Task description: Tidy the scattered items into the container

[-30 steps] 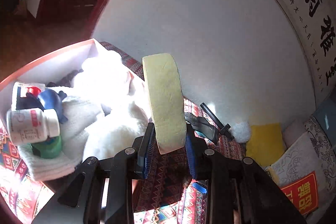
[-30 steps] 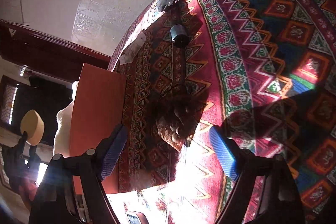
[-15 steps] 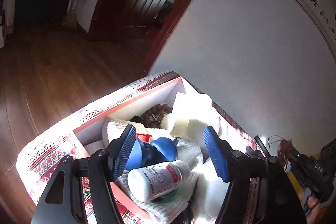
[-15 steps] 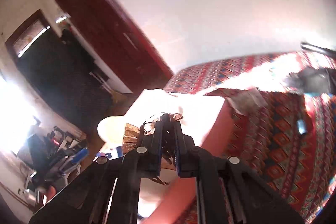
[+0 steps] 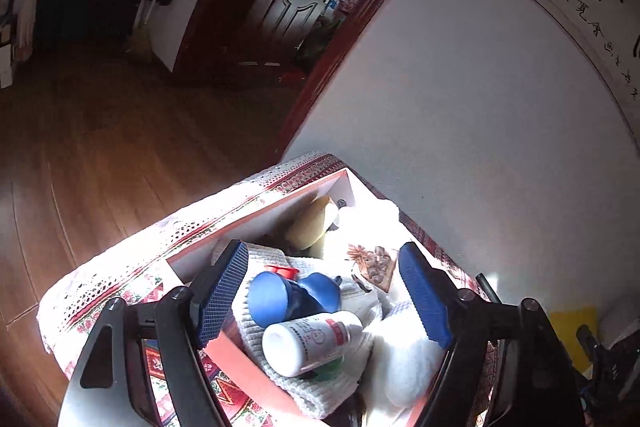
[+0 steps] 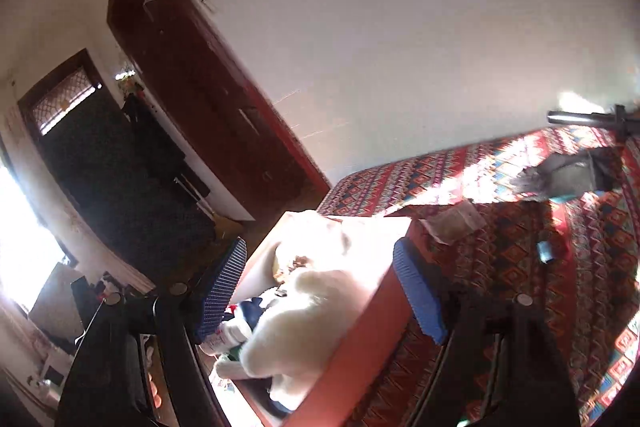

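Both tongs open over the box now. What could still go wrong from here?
1. The white pill bottle lies on its side atop the knitted cloth near the box edge; a nudge from the left tongs could roll it out.
2. The box looks heaped; the white plush rises above its rim and may spill.
3. A small blue item remains on the patterned cloth, easy to miss.

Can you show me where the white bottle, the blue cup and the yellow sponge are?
white bottle (image 5: 310, 341): left wrist view, on its labelled side.
blue cup (image 5: 274, 299): left wrist view, on its outer wall.
yellow sponge (image 5: 310, 227): left wrist view, on its broad face.
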`<action>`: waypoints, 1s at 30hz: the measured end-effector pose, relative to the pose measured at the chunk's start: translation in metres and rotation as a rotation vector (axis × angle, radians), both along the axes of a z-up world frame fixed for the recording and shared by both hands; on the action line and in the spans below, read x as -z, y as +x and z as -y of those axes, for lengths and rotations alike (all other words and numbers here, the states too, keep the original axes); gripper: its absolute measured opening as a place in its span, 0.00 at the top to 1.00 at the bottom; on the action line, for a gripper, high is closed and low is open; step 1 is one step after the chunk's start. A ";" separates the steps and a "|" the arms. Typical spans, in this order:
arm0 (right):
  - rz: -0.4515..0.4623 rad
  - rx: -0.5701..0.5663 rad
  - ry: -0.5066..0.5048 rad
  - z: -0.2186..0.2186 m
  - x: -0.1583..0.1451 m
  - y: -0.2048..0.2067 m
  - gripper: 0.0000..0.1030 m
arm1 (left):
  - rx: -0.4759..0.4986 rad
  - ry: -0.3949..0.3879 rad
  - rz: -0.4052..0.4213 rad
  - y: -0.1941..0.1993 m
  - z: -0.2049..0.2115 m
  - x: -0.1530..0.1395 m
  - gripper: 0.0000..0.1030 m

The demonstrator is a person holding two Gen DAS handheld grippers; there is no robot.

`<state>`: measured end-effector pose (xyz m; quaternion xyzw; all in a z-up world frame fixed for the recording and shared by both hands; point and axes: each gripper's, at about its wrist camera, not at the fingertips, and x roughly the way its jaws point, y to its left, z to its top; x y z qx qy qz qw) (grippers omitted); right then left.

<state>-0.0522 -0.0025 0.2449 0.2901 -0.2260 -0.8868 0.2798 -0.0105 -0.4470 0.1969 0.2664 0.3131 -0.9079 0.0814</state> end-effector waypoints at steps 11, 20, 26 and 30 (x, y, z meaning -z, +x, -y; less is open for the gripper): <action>0.228 0.375 -0.222 -0.259 0.135 0.044 0.24 | 0.591 -0.041 0.090 -0.087 -0.305 0.017 0.00; 0.239 0.302 -0.180 -0.279 0.142 0.006 0.23 | 0.667 0.312 0.441 -0.334 -0.489 0.124 0.00; 0.334 0.240 -0.272 -0.279 0.167 -0.006 0.22 | 0.415 0.090 0.655 -0.425 -0.523 0.167 0.00; 0.319 0.218 -0.288 -0.278 0.161 -0.001 0.22 | 0.477 -0.182 0.725 -0.419 -0.558 0.177 0.00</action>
